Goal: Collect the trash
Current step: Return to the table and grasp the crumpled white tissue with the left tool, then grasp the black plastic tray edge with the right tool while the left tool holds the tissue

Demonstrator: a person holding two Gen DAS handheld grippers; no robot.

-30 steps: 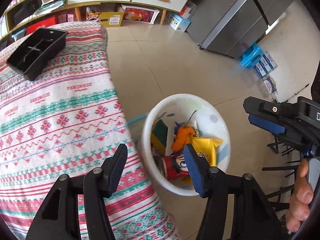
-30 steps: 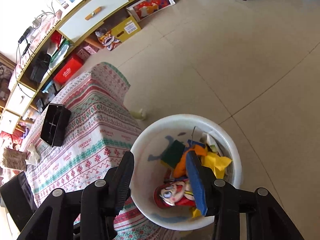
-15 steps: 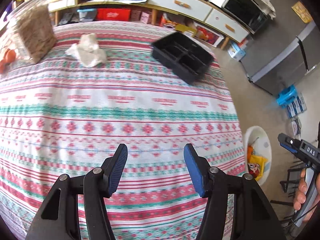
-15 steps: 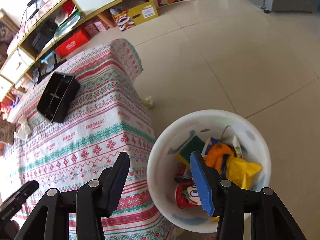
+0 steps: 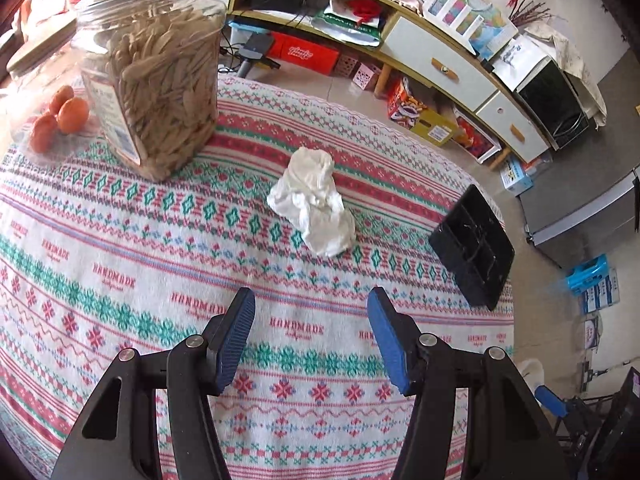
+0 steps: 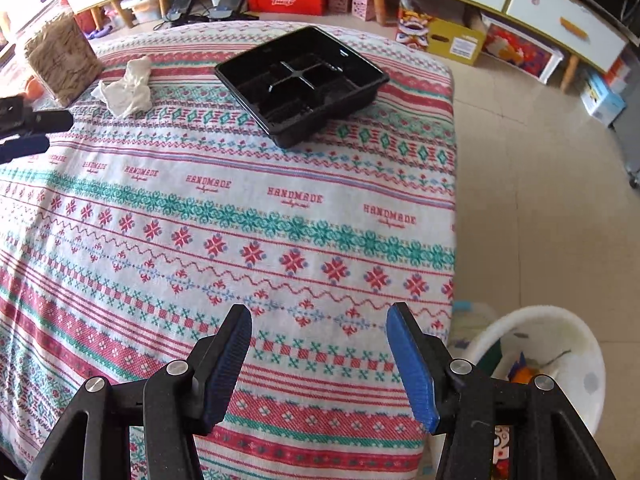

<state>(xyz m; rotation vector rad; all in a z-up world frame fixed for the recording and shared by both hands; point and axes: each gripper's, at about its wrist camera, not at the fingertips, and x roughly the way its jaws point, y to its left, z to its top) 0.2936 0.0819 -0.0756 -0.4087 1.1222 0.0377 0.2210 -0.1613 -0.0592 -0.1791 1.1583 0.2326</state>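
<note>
A crumpled white tissue (image 5: 316,204) lies on the patterned tablecloth (image 5: 120,248), just ahead of my open, empty left gripper (image 5: 312,332). It also shows far left in the right wrist view (image 6: 126,88). A black divided plastic tray (image 5: 474,246) sits near the table's right edge, also seen in the right wrist view (image 6: 304,80). My right gripper (image 6: 320,348) is open and empty above the table's near edge. The white trash bin (image 6: 560,364), holding colourful trash, stands on the floor at the lower right.
A clear jar of seeds (image 5: 156,76) and a container of oranges (image 5: 60,118) stand at the table's far left. A low cabinet with drawers (image 5: 440,68) runs along the back. The left gripper's tip (image 6: 28,132) shows at the right wrist view's left edge.
Both grippers swung away from the bin towards the table. The left now faces the tissue and jar; the right now faces the black tray. Both stayed open.
</note>
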